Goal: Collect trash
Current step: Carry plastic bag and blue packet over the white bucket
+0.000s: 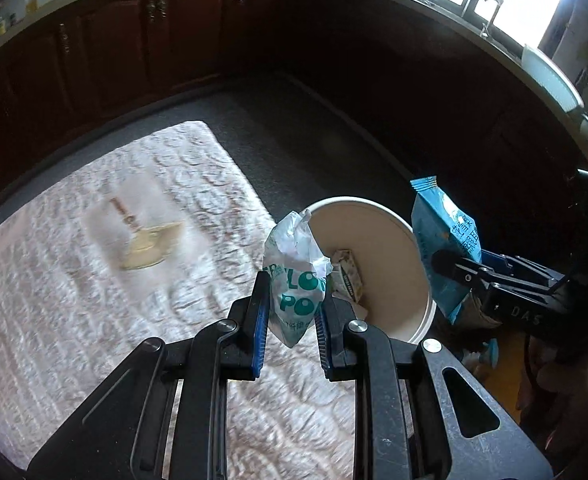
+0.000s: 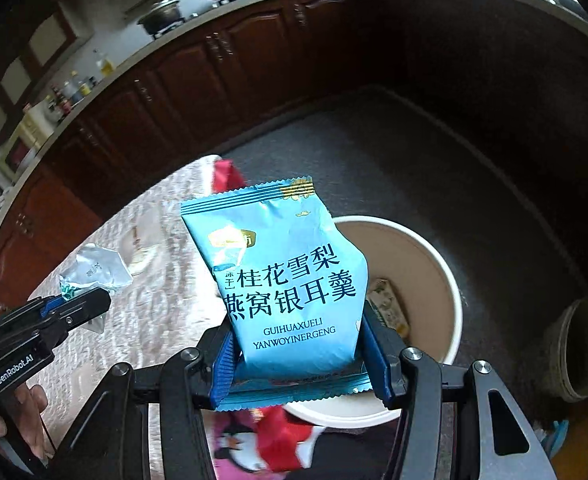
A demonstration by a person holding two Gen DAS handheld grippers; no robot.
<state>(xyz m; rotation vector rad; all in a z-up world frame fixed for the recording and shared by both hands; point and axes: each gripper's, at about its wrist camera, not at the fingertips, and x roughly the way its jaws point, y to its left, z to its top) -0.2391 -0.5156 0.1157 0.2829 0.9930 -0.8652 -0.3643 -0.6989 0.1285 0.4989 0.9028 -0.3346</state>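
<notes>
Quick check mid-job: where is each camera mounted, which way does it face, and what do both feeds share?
Left wrist: sits on the left claw, looking forward and down along its fingers at the white wrapper it grips; the right claw and a hand show at right.
Right wrist: sits on the right claw, looking down at the blue packet it grips; the left claw shows at left.
Shared: the white bin, pale mat, dark cabinets.

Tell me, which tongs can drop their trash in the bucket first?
Probably the right tongs. Their blue packet already overlaps the white bucket's rim. The left tongs hold the crumpled wrapper more over the tablecloth beside it.
</notes>
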